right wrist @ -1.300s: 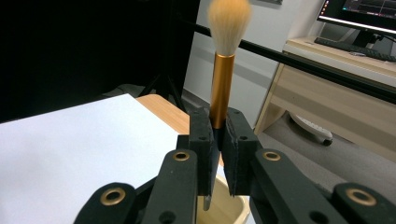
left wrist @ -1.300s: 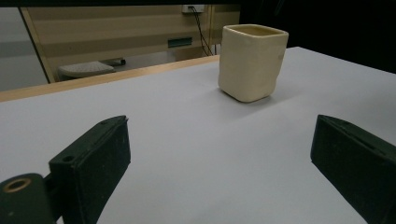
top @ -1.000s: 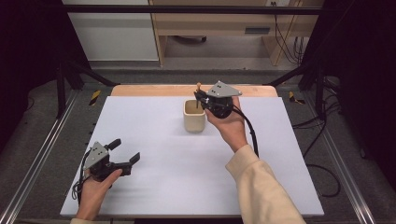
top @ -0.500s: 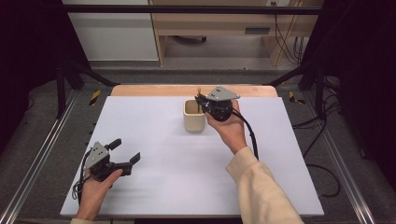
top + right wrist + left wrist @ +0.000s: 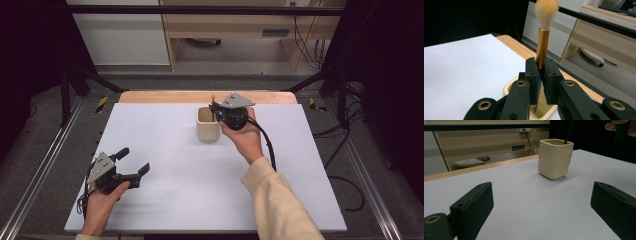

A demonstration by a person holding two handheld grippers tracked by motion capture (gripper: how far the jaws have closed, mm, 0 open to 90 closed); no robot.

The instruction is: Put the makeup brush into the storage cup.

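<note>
A cream square cup stands on the white table top, toward the back middle. My right gripper hovers at the cup's right rim, shut on a makeup brush with a gold ferrule and pale bristles pointing up. The brush's black handle reaches down into the cup. My left gripper rests near the front left of the table, open, with nothing between its jaws. From the left gripper view the cup stands ahead, a little to the right.
A wooden strip edges the table's far side. Metal frame rails run along both sides. A black cable trails from the right gripper over the table. Shelving and cables stand beyond the table.
The right gripper has sunk slightly with the brush over the cup. The left gripper has not moved.
</note>
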